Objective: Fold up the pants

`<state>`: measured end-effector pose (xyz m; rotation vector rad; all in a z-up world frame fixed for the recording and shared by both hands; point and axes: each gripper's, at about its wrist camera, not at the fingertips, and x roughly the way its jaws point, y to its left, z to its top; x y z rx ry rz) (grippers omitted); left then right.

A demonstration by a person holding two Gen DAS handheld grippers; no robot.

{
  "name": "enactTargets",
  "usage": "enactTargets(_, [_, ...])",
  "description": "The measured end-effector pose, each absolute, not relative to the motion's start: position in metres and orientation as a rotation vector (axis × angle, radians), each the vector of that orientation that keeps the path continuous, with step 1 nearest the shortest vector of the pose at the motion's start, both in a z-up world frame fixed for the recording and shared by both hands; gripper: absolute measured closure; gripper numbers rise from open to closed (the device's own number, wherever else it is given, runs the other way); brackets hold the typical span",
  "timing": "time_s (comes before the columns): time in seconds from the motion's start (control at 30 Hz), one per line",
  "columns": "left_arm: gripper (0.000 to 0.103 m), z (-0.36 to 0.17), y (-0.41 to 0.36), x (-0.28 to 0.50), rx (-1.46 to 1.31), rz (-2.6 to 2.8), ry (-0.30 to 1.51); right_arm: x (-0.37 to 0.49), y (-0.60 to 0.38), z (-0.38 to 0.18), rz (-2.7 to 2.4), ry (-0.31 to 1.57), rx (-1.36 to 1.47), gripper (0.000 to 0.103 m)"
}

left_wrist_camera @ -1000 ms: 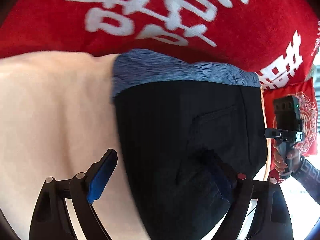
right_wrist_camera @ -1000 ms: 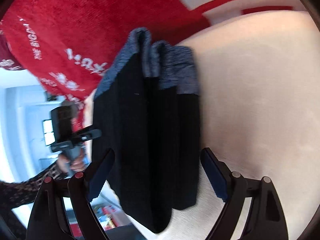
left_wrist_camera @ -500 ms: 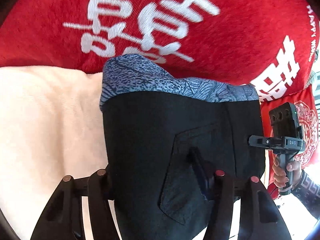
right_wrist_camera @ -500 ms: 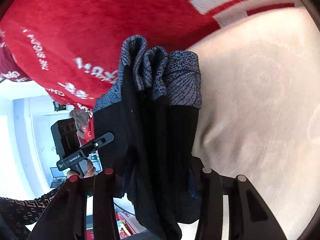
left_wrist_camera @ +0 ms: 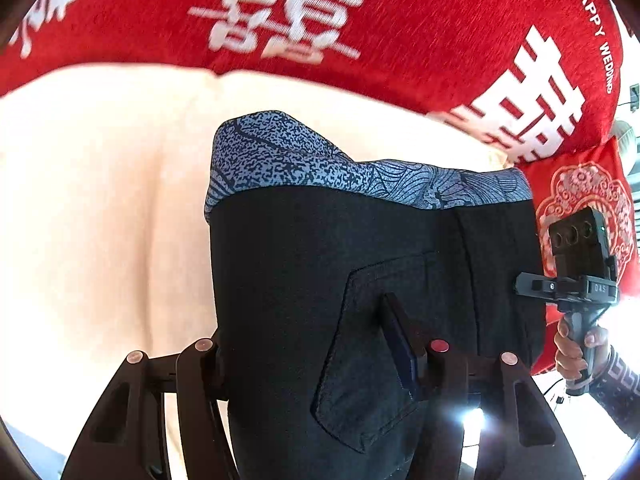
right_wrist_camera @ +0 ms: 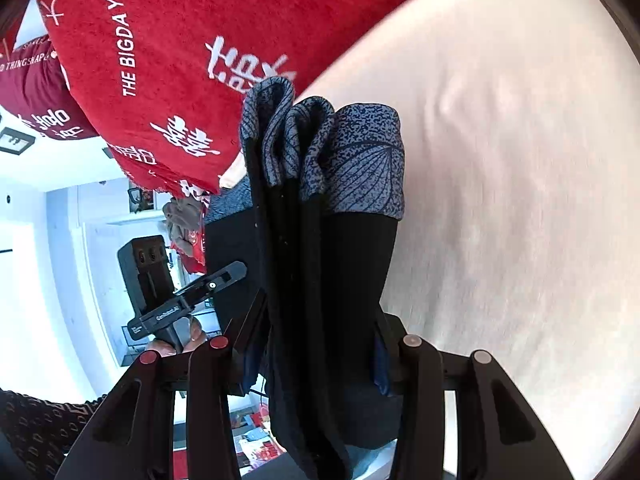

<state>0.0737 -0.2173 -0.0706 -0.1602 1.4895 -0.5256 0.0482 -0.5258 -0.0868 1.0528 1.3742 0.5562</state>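
The folded black pants (left_wrist_camera: pixel 320 280) with a blue patterned waistband (left_wrist_camera: pixel 304 160) hang lifted above the cream bed sheet (left_wrist_camera: pixel 100 220). My left gripper (left_wrist_camera: pixel 312 344) is shut on the pants; a back pocket (left_wrist_camera: pixel 372 352) shows by its right finger. My right gripper (right_wrist_camera: pixel 320 344) is shut on the stacked folded layers of the pants (right_wrist_camera: pixel 328 280), seen edge-on with the waistband (right_wrist_camera: pixel 352 160) at the far end. Each gripper shows in the other's view, the right one (left_wrist_camera: pixel 576 264) and the left one (right_wrist_camera: pixel 160 288).
A red blanket with white characters (left_wrist_camera: pixel 320 20) lies across the far side of the bed, also in the right wrist view (right_wrist_camera: pixel 180 40). A red patterned cushion (left_wrist_camera: pixel 584 200) is at the right. The cream sheet (right_wrist_camera: pixel 520 200) spreads to the right.
Both grippers went from open around the pants to shut on them. The pants have lifted and pulled back from the red blanket toward the cream sheet.
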Motion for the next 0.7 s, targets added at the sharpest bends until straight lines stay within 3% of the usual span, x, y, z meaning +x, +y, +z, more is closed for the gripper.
enactTargets(0.13, [0.041,-0.088,-0.209,0.060,-0.139,-0.533,1.501,0.029,-0.516,-0.097,0.525,1.374,1.058,0.056])
enactTargets(0.2, [0.032,-0.101,-0.203,0.052,-0.088,-0.503,1.487,0.022,-0.508,-0.103,0.507,1.388,1.039,0.053])
enactTargets(0.27, [0.010,-0.107,-0.197,0.046,-0.040,-0.475,1.434,0.019,-0.498,-0.112,0.459,1.411,0.948,0.049])
enactTargets(0.33, [0.000,-0.112,-0.190,0.042,-0.020,-0.431,1.407,0.017,-0.499,-0.116,0.398,1.418,0.927,0.038])
enactTargets(0.53, [0.000,-0.100,-0.187,0.035,0.015,-0.323,1.415,0.009,-0.497,-0.099,0.216,1.445,0.742,0.021])
enactTargets(0.7, [0.000,-0.079,-0.193,0.019,0.129,-0.212,1.364,-0.009,-0.500,-0.083,0.070,1.454,0.688,0.020])
